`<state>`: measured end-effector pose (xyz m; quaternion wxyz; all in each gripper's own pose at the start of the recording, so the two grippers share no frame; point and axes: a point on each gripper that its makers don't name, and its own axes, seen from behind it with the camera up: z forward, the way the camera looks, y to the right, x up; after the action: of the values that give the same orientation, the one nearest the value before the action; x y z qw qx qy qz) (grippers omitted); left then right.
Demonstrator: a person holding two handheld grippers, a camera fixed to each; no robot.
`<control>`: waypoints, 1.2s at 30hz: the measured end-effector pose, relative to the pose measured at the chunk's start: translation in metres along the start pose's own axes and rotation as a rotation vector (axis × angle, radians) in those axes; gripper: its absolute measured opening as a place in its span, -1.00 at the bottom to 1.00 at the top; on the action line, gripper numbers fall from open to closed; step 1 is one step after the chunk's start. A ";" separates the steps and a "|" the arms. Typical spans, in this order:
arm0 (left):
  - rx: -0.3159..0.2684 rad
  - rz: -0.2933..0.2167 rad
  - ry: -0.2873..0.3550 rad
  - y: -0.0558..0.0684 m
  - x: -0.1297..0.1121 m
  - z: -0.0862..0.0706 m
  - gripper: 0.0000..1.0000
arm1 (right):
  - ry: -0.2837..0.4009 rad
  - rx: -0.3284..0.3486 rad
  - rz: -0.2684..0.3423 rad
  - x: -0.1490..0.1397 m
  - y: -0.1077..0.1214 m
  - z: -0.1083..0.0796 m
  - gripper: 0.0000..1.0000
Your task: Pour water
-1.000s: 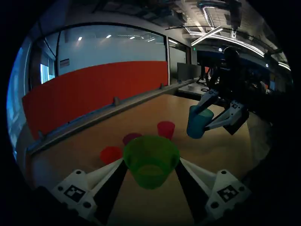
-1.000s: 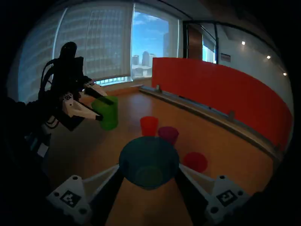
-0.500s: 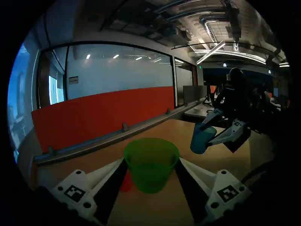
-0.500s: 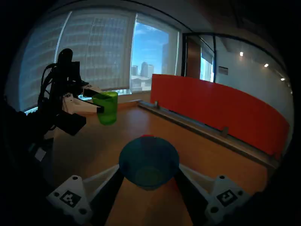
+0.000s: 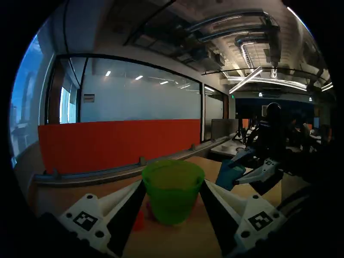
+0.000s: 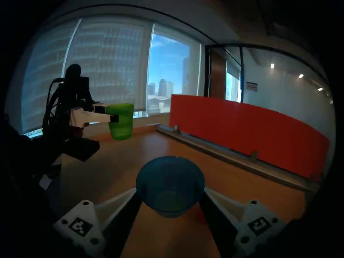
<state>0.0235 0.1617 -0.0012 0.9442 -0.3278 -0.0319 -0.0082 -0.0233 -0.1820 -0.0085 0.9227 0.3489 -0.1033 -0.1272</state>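
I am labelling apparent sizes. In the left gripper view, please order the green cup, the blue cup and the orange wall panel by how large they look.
1. orange wall panel
2. green cup
3. blue cup
The green cup is nearest the camera, so the two cups may truly be alike.

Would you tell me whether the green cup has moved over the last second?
Yes: in the right gripper view the green cup has risen from below the window sill to overlap it, and now stands upright.
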 end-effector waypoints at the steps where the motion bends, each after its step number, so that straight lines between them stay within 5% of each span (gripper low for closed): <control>1: 0.002 -0.005 0.006 0.000 0.002 0.000 0.70 | 0.004 -0.001 -0.001 0.001 0.000 0.000 0.76; 36: 0.009 0.020 -0.016 -0.003 -0.003 0.004 0.70 | 0.061 0.009 -0.010 0.013 -0.002 0.000 0.79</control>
<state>0.0199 0.1624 0.0035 0.9454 -0.3238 -0.0362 0.0040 -0.0110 -0.1874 -0.0080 0.9232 0.3573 -0.0736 -0.1207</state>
